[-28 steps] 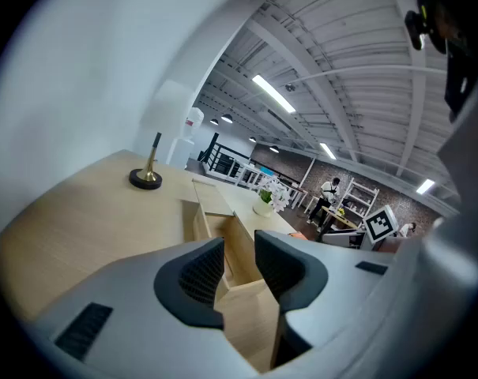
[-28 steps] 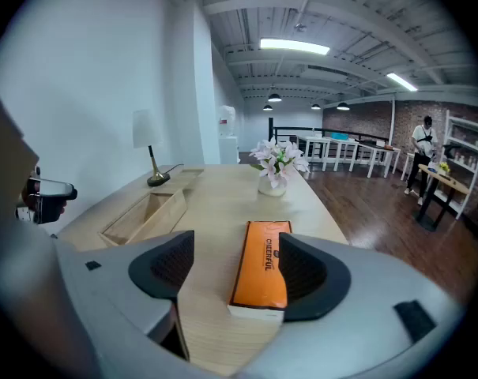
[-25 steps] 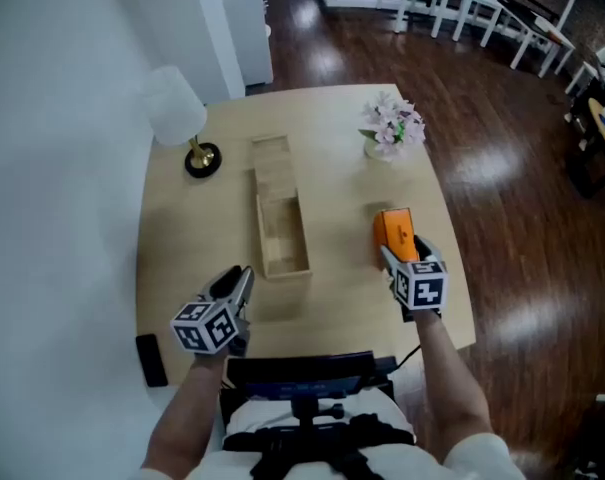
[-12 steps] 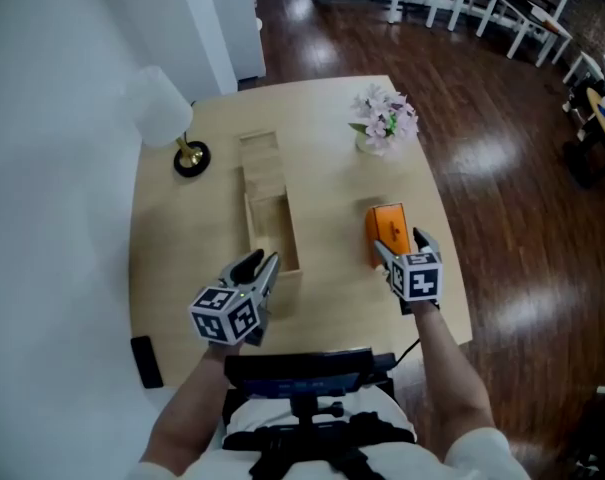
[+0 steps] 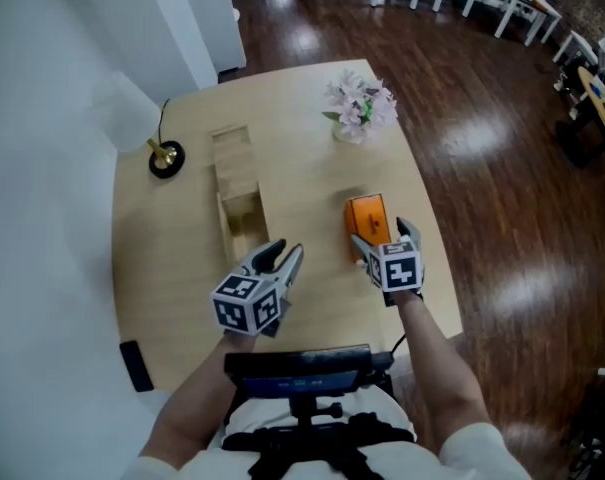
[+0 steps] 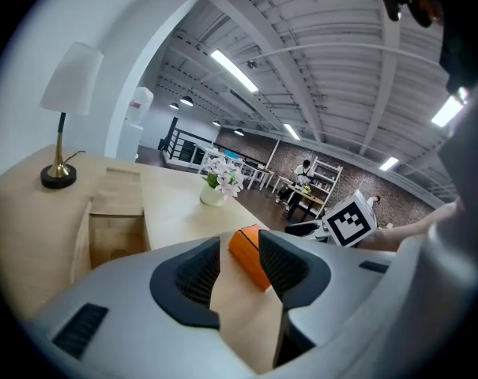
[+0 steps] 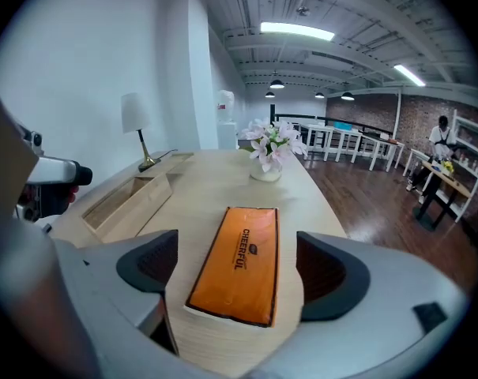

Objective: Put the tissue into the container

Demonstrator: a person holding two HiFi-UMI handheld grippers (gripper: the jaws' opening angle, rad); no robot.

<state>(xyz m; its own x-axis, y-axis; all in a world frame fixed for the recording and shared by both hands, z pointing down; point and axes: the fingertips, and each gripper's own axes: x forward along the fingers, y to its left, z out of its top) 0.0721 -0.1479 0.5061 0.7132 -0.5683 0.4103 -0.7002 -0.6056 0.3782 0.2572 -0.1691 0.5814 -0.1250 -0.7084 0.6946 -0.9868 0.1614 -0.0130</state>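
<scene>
Table (image 5: 312, 168): all items noted stand or lie on its top. A wall runs along its left side; open floor (image 5: 502, 188) lies to its right and beyond it.

Container (image 5: 242, 223): left of centre, long axis running near to far, nothing in it. A flat board (image 5: 230, 153) lies in line with it, abutting its far end.

Lamp (image 5: 165, 156): far left part of the table, just left of the board.

Flower vase (image 5: 354, 108): far right part, well apart from the container.

Tissue pack (image 5: 367, 220): lying flat, right of the container and apart from it, parallel to it, nearer than the vase.

Small flat object (image 5: 135, 365): near left corner, at the table's edge.
</scene>
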